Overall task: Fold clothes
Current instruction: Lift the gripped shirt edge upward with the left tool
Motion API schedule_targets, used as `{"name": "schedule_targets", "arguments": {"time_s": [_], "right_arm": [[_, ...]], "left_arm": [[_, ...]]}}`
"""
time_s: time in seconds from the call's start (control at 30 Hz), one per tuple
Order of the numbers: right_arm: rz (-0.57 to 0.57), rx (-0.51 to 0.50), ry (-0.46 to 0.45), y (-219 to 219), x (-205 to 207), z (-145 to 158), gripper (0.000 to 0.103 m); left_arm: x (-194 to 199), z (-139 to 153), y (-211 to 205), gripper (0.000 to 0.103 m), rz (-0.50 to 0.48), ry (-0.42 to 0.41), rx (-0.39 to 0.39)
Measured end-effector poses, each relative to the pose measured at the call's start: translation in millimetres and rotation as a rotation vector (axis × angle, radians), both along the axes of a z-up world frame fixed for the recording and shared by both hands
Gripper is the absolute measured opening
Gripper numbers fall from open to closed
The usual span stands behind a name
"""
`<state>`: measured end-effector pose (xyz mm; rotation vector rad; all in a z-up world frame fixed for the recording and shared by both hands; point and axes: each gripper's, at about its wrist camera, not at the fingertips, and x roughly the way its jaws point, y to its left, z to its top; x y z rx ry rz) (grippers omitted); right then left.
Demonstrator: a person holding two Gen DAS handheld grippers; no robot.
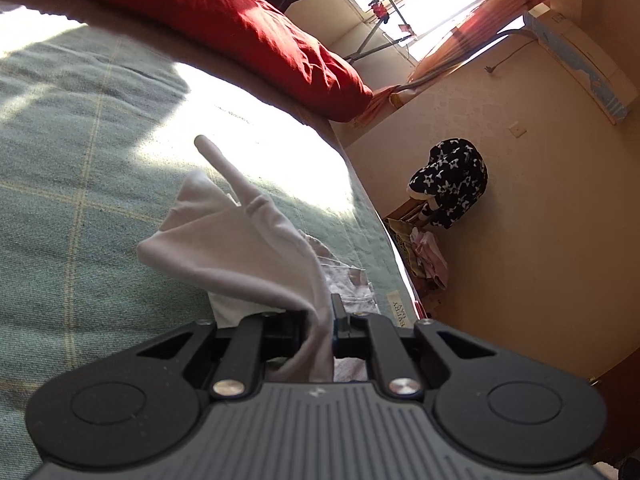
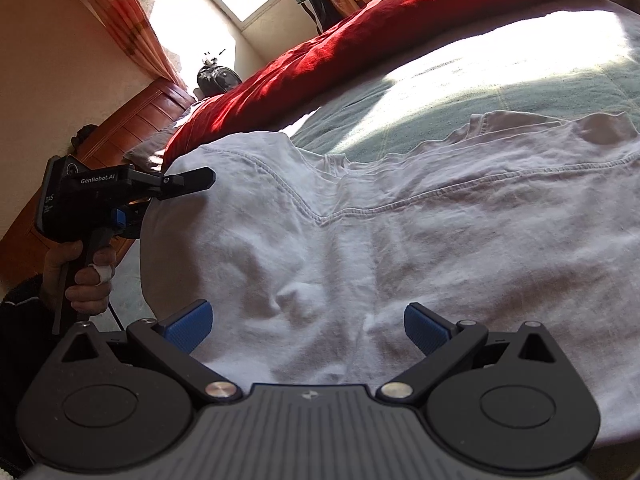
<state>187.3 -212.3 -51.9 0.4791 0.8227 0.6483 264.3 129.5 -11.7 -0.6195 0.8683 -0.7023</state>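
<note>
White cotton T-shirt [image 2: 400,232] spread on the green checked bed cover [image 2: 460,100].
Left gripper [image 1: 320,328] fingers are clamped on a lifted fold of the shirt at the bed's edge; right gripper [image 2: 308,328] fingers stand wide just above the cloth; a red quilt [image 2: 360,52] lies along the far edge.

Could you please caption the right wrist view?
Open right gripper above white cotton garment on green bed.
</note>
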Motion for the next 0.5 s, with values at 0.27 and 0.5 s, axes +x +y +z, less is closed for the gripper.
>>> {"name": "schedule_targets", "arguments": {"time_s": [0.27, 0.5], "right_arm": [[0.065, 0.004, 0.131, 19, -6, -29, 0.103], [0.063, 0.087, 0.173, 9, -9, -21, 0.103]], "left_arm": [[-2, 5, -7, 0.011, 0.000, -0.008, -0.007], [-4, 4, -8, 0.011, 0.002, -0.009, -0.023]]}}
